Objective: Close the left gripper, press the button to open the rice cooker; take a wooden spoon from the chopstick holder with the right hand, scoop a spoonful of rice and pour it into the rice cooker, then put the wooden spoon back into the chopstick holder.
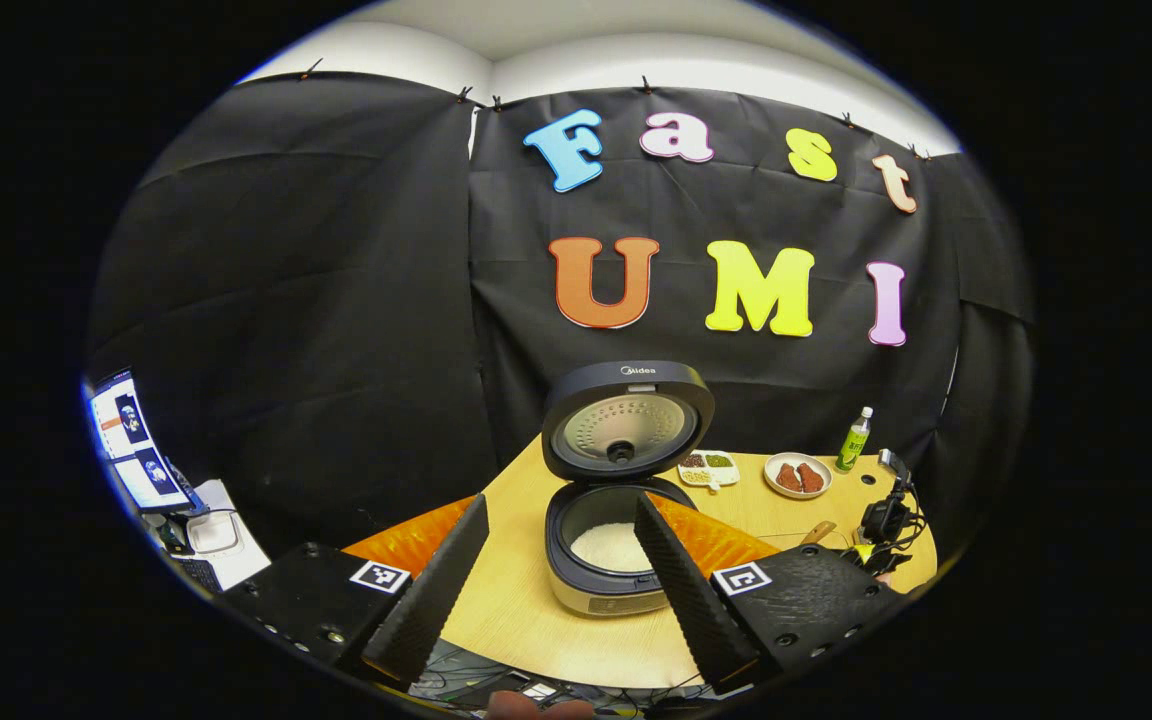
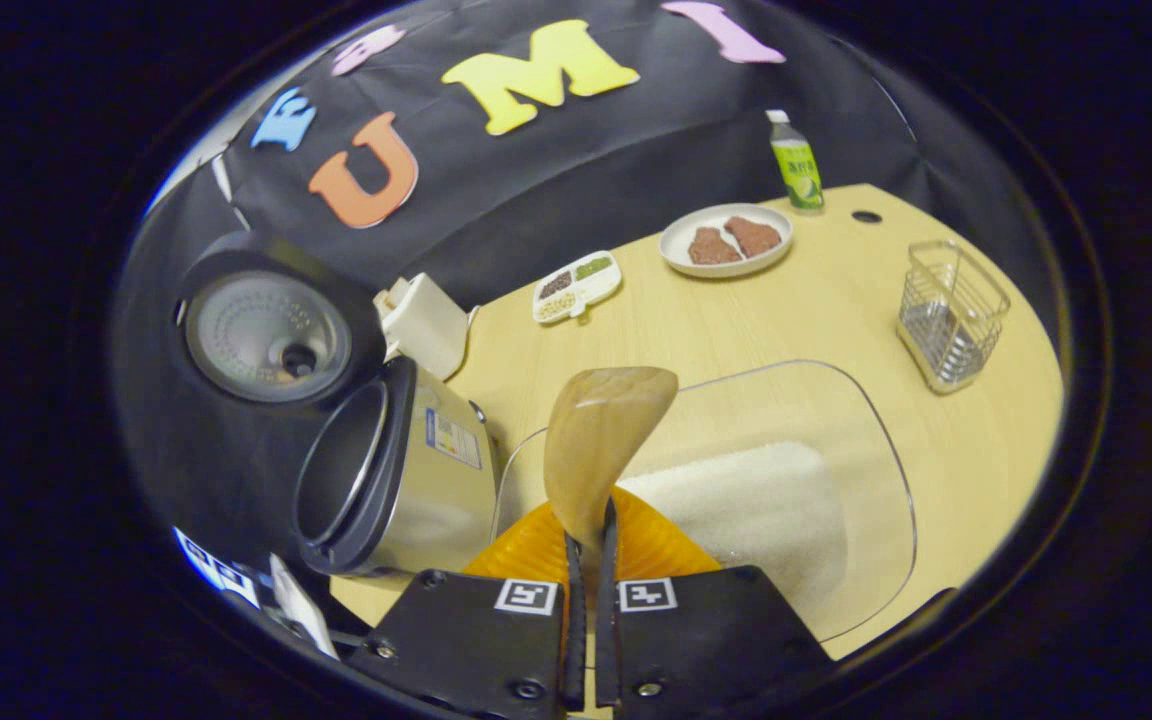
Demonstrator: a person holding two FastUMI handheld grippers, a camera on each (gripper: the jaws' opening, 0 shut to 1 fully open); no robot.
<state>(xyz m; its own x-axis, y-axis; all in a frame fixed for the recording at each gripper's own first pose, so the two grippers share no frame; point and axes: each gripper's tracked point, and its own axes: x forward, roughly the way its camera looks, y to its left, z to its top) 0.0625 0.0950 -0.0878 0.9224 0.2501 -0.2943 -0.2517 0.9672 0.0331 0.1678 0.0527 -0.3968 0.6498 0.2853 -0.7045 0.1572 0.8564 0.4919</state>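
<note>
In the left gripper view the rice cooker (image 1: 604,585) stands open, its lid (image 1: 626,420) upright and white rice (image 1: 611,545) in the pot. My left gripper (image 1: 561,590) is open in front of it, one finger on each side of the cooker, nothing held. In the right gripper view my right gripper (image 2: 587,535) is shut on the handle of the wooden spoon (image 2: 601,430). The spoon's bowl stands above the clear tray (image 2: 876,440) of rice (image 2: 756,500), and I see no rice on it. The open cooker (image 2: 406,470) sits to its left. The wire chopstick holder (image 2: 951,315) stands empty at far right.
At the back of the wooden table (image 2: 816,300) are a plate of meat (image 2: 726,240), a divided dish of beans (image 2: 576,285) and a green bottle (image 2: 796,160). A white box (image 2: 426,320) sits behind the cooker. A black device with cables (image 1: 886,520) lies at the table's right edge.
</note>
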